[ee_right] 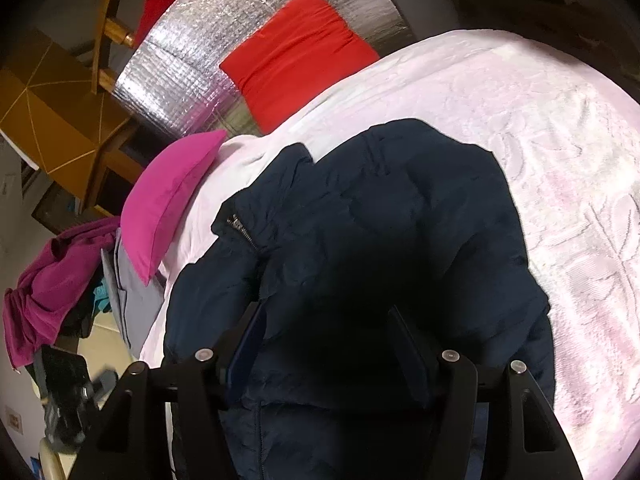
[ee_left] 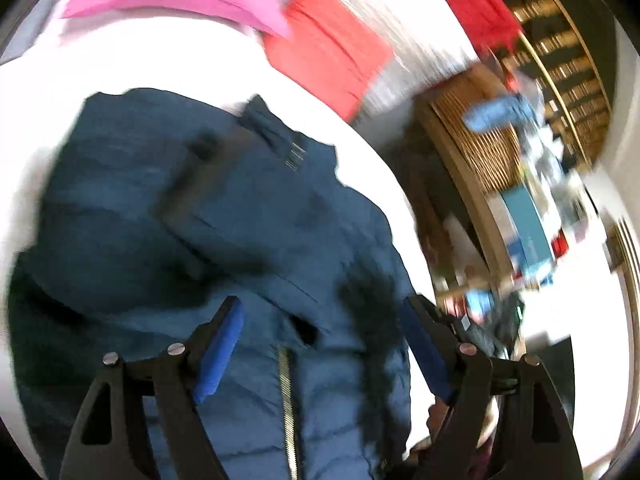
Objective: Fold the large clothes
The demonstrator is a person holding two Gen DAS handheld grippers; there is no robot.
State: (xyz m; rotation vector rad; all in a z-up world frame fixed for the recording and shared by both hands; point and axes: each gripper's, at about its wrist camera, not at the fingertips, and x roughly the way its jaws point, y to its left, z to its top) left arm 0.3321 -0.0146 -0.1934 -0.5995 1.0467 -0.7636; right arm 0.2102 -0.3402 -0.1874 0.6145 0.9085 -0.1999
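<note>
A navy puffer jacket (ee_right: 360,232) lay on the white bedspread (ee_right: 520,120). The left claw (ee_left: 320,344) hovered over it, jaws spread and empty. The right claw (ee_right: 328,344) stood apart too, gripping nothing.

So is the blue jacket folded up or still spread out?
Partly folded: the jacket lies bunched on the bed cover, one side doubled over.

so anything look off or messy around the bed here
The navy puffer jacket lies rumpled on the white bedspread, not yet a neat fold. Past the bed's edge, a magenta garment is heaped loosely near the pink pillow. Nothing looks spilled or damaged.
</note>
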